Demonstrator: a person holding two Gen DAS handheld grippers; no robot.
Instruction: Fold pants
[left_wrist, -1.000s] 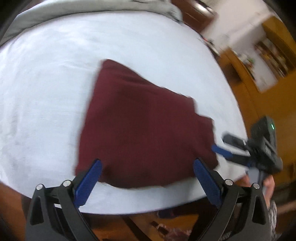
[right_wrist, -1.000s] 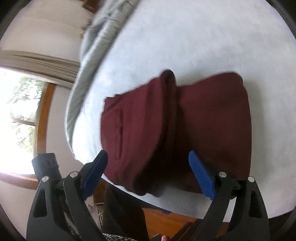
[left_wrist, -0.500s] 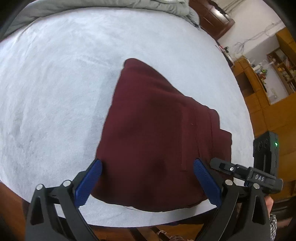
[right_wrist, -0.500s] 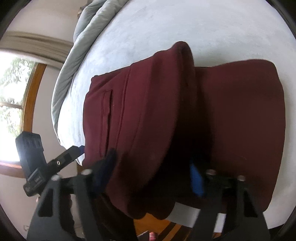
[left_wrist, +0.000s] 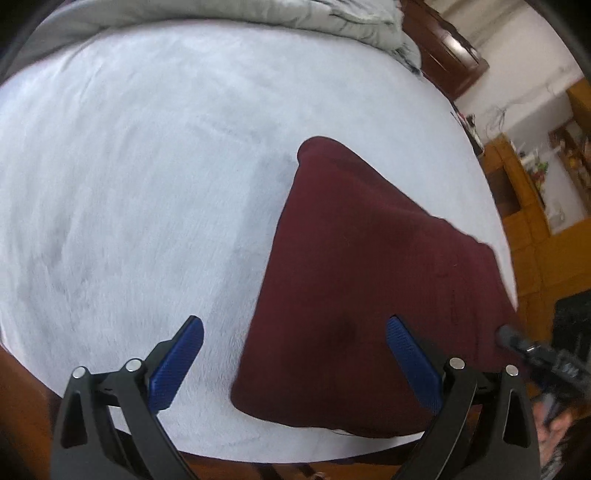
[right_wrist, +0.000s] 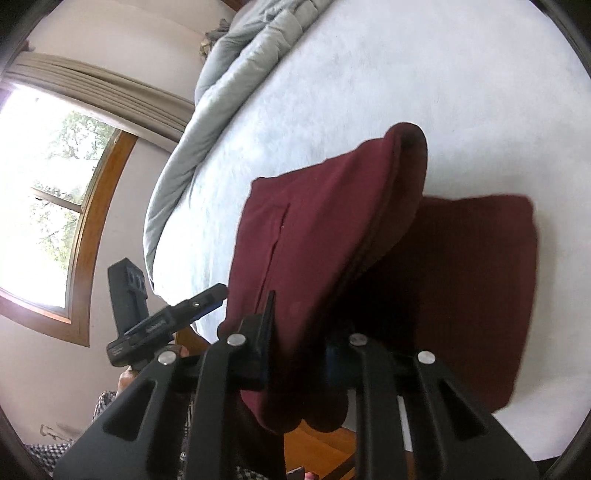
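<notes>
Right gripper (right_wrist: 295, 350), jaws closing on folded maroon fabric pants (right_wrist: 325, 229); lift evenly. Left gripper (left_wrist: 295, 354) gapes empty beside them.

pants (left_wrist: 362, 280): dark maroon, plain | bed cover (left_wrist: 147, 184): pale blue-white, plain | quilt (right_wrist: 221, 88) at far edge: grey-green | gripper pads (left_wrist: 177, 363): blue, bodies black | window frame (right_wrist: 86, 221): brown wood | sleeve (right_wrist: 99, 406), near left: black-and-white check
</notes>
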